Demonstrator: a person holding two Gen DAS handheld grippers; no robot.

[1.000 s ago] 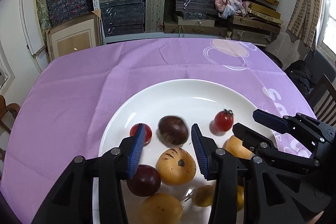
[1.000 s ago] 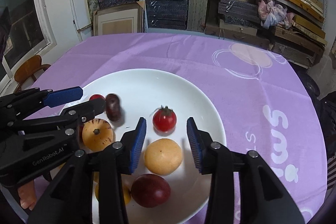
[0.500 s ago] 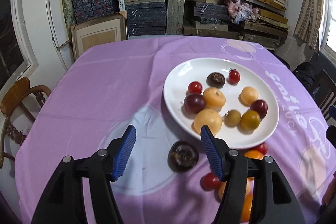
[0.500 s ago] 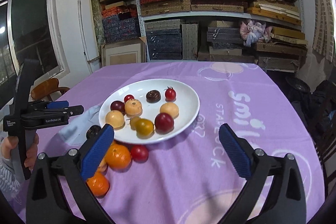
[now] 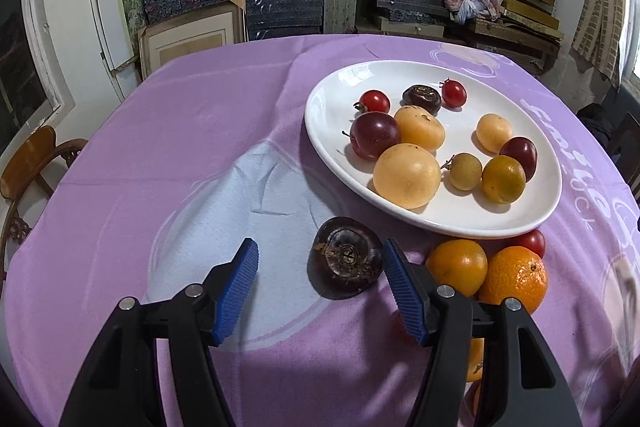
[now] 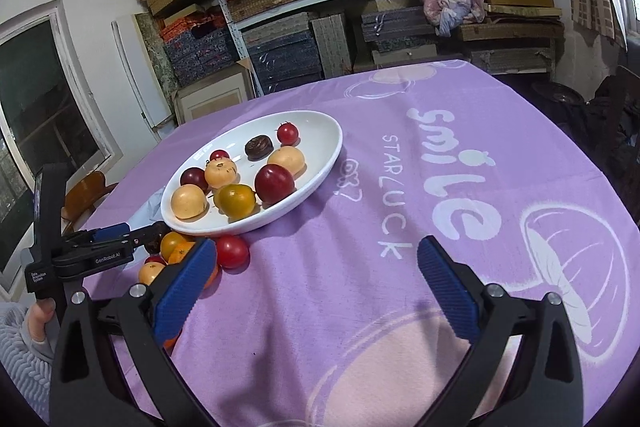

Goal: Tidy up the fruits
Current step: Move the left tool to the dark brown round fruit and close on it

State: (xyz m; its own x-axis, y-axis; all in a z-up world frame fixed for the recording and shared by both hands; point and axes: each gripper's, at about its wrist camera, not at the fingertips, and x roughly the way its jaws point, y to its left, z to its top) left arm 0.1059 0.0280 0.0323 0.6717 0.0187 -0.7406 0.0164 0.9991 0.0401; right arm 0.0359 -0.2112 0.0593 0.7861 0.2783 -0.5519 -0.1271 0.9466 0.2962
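Purple tablecloth [image 5: 160, 147] before stacked shelving. White plate [image 5: 320, 131] already holds fruit. Left gripper [image 5: 320, 279] spread around the dark chestnut-like fruit [image 5: 345, 259], pads not pressing; centre it, then close gently. Right gripper [image 6: 316, 275] gapes wide, holding nothing.

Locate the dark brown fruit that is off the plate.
Left wrist view: the dark brown fruit lies on the purple cloth between the open jaws, nearer the right one, below the plate.
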